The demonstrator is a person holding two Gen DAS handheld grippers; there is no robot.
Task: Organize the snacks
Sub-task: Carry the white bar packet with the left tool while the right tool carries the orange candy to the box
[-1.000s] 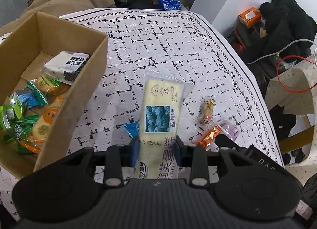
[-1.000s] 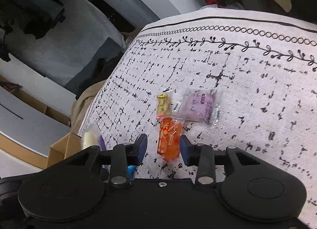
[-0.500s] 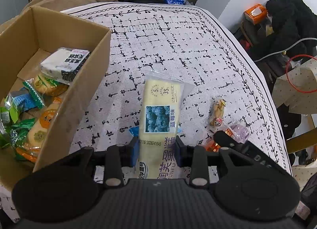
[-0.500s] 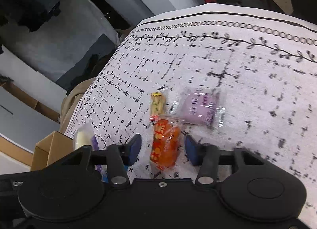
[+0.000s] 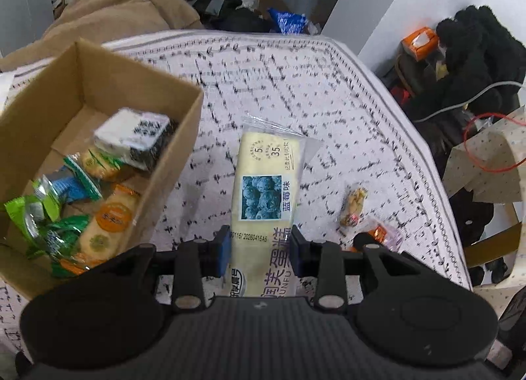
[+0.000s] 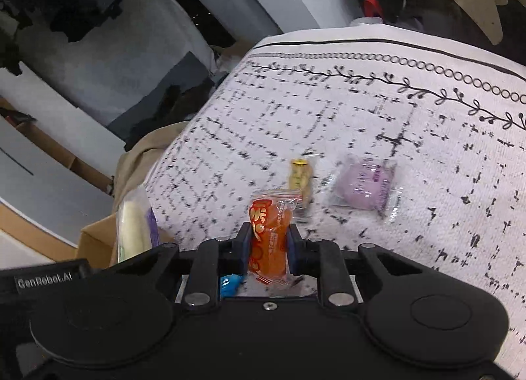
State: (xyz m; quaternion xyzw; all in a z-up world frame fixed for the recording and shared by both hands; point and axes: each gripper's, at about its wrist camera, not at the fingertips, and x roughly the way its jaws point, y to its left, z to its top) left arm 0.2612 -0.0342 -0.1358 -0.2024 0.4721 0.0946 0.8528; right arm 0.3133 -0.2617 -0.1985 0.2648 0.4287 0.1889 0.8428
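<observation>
My left gripper [image 5: 259, 245] is shut on a long yellow blueberry cake packet [image 5: 263, 182] and holds it above the patterned tablecloth, just right of the cardboard box [image 5: 171, 163]. The same packet [image 6: 131, 228] shows edge-on in the right wrist view. My right gripper [image 6: 268, 242] has its jaws closing, and the pads press on an orange snack packet [image 6: 269, 232] that stands upright between them. Beyond it on the cloth lie a small yellow snack [image 6: 299, 179] and a purple packet [image 6: 365, 186].
The box holds several snacks, among them a black-and-white packet [image 5: 131, 136] and green wrappers [image 5: 42, 215]. A small blue wrapper [image 6: 228, 283] lies under the right gripper. Off the table's right edge are black clothes [image 5: 476, 61], an orange tissue box [image 5: 420, 43] and cables.
The right jaws closed onto the orange packet, which now stands up off the cloth between them. The left gripper shifted slightly with the yellow packet in it, and the box fills more of its view.
</observation>
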